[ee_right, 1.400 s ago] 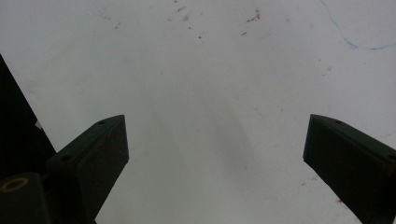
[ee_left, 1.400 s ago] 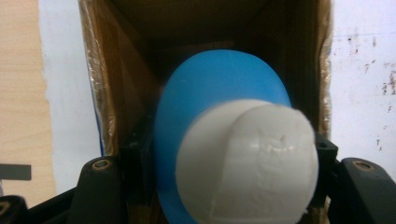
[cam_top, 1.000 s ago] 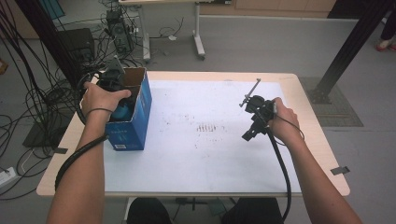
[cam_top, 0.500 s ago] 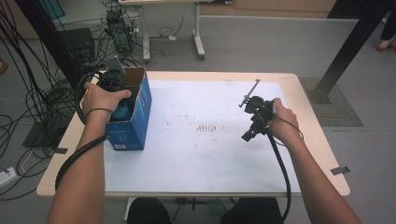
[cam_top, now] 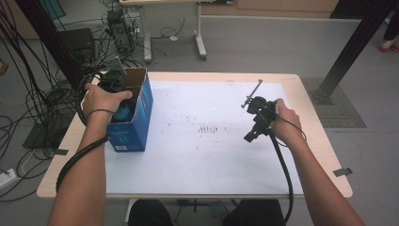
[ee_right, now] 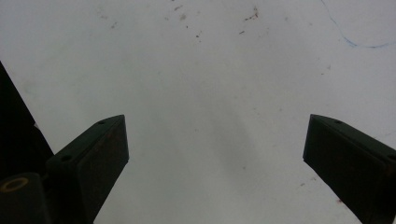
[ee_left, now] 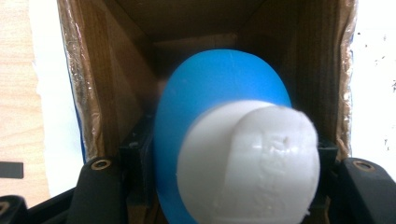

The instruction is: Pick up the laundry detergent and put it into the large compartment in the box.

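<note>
White paper covers the desk (cam_top: 197, 160); cables crowd the floor beyond. At the desk's left edge stands an open blue carton (cam_top: 133, 123). The left gripper (ee_left: 229, 186) sits in the carton's mouth, jaws clamped on a blue bottle with a white cap (ee_left: 224, 140). Nothing has shifted over the last second, so the bottle is likely paused mid-lift or mid-lowering. Near the right edge, the right gripper (cam_top: 256, 117) hovers with its jaws wide and empty.

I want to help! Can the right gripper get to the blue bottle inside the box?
Probably not right now. The left gripper already holds the blue bottle inside the box, blocking the opening; the right gripper hangs open, far across the table.
</note>
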`<action>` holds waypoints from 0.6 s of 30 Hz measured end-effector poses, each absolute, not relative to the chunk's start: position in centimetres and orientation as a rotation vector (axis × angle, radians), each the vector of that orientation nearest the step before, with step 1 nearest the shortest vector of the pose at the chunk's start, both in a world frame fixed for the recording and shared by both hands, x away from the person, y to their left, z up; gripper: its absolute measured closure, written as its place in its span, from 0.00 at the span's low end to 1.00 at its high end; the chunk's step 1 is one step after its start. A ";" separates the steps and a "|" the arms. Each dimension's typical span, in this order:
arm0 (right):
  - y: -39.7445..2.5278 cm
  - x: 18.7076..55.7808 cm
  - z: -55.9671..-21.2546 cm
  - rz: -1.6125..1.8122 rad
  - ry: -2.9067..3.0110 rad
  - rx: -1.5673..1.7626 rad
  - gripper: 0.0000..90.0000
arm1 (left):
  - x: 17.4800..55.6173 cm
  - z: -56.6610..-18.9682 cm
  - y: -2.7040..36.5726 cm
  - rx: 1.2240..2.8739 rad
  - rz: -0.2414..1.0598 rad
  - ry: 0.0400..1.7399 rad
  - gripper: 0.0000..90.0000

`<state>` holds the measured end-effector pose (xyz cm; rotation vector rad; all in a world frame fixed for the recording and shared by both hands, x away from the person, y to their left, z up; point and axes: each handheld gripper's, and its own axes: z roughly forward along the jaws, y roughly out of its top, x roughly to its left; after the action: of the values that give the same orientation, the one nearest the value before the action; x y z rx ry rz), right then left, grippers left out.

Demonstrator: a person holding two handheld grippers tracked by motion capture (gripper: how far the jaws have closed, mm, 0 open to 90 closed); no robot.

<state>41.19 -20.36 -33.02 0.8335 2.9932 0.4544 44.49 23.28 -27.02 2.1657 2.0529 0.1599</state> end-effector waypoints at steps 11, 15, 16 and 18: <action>-20.4 41.2 -32.9 0.459 2.989 0.834 0.07 | 44.4 -27.0 23.3 2.166 0.161 2.052 0.42; -20.4 41.2 -33.0 0.457 2.989 0.835 0.07 | 44.4 -27.0 23.3 2.163 0.160 2.052 0.42; -20.4 41.2 -33.0 0.457 2.989 0.835 0.07 | 44.5 -27.0 23.3 2.166 0.162 2.052 0.42; -20.4 41.2 -33.0 0.459 2.990 0.836 0.07 | 44.5 -27.0 23.3 2.161 0.160 2.053 0.42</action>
<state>41.23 -20.38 -32.99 0.8357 2.9903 0.4587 44.45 23.33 -27.03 2.1614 2.0533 0.1605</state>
